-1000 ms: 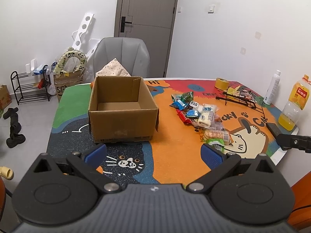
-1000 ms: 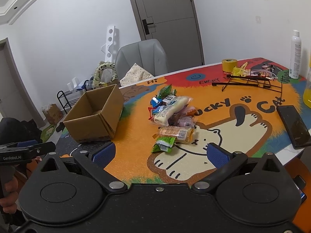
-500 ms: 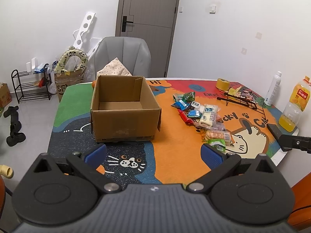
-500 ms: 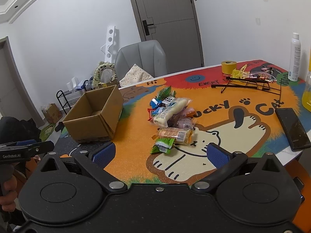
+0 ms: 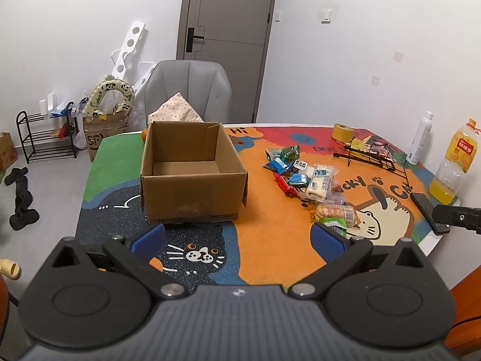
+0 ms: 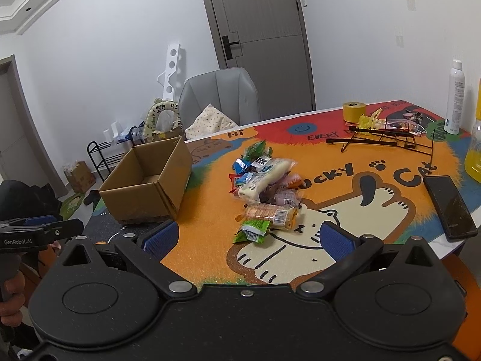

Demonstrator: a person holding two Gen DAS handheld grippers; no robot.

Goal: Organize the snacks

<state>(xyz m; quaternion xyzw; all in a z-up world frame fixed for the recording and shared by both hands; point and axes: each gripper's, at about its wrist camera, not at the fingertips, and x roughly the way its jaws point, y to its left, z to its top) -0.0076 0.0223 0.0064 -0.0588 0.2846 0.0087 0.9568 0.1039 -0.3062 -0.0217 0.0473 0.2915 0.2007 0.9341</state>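
An open, empty cardboard box (image 5: 192, 174) (image 6: 147, 186) stands on the left half of the colourful table mat. To its right lies a heap of wrapped snacks (image 5: 312, 186) (image 6: 264, 186), with a long white packet (image 6: 264, 177), an orange biscuit packet (image 6: 270, 213) and a green packet (image 6: 252, 230) nearest me. My left gripper (image 5: 237, 237) hovers open over the near table edge in front of the box, holding nothing. In the right wrist view my right gripper (image 6: 246, 240) is open just short of the green packet, also holding nothing.
A black phone (image 6: 449, 207) lies near the right table edge beside a juice bottle (image 5: 451, 168) and a white spray bottle (image 6: 455, 96). A black wire rack (image 6: 384, 138) and a yellow tape roll (image 6: 354, 111) sit at the back right. A grey chair (image 5: 188, 90) stands behind the table.
Both views have shifted slightly, the table contents sitting a little lower and nearer. Both grippers stay open and nothing on the table has moved.
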